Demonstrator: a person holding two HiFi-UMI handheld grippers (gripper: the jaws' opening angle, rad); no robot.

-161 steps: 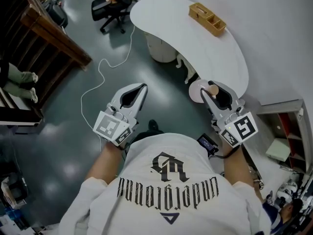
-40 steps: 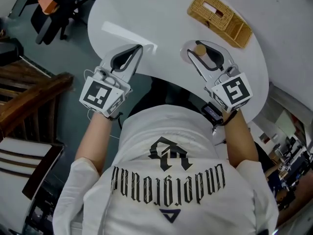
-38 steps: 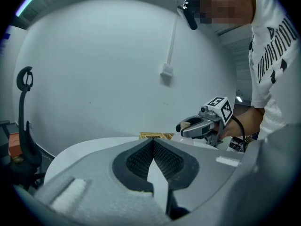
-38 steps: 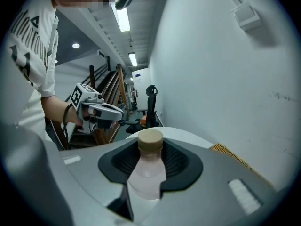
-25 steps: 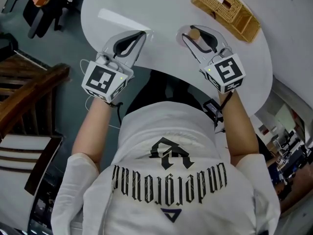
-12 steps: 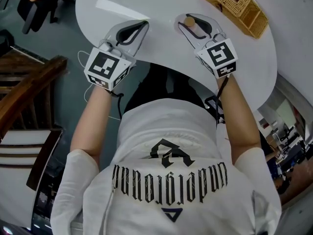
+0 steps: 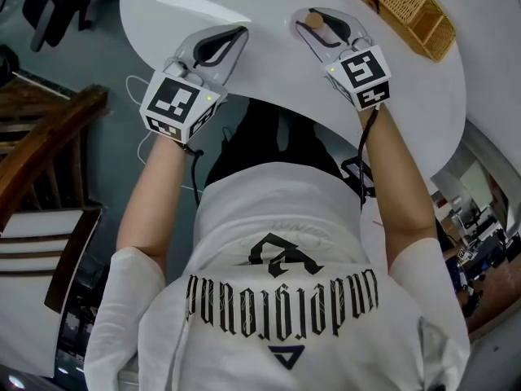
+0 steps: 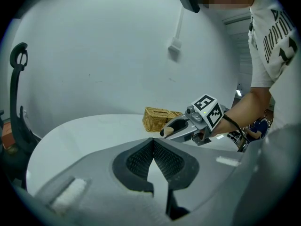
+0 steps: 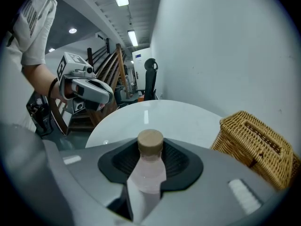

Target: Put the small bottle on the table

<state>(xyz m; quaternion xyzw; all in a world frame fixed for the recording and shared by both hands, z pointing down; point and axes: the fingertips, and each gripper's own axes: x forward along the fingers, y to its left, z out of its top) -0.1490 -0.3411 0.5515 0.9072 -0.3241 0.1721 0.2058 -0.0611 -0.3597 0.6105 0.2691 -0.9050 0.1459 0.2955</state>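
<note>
One small bottle (image 9: 148, 171), one wicker basket (image 7: 404, 6), one round white table (image 7: 277, 72), one black chair (image 9: 149, 76) — and two grippers, a left gripper (image 7: 238, 34) and a right gripper (image 7: 304, 18).

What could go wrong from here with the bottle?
The right gripper holds the bottle with its cork pointing forward, not upright; released so, it may roll on the table. The basket sits near on the right; a sideways swing might knock it.

The right tongs (image 7: 312, 17) hold the small bottle (image 7: 313, 22) over the white table (image 7: 269, 63) near a basket (image 7: 404, 3).
</note>
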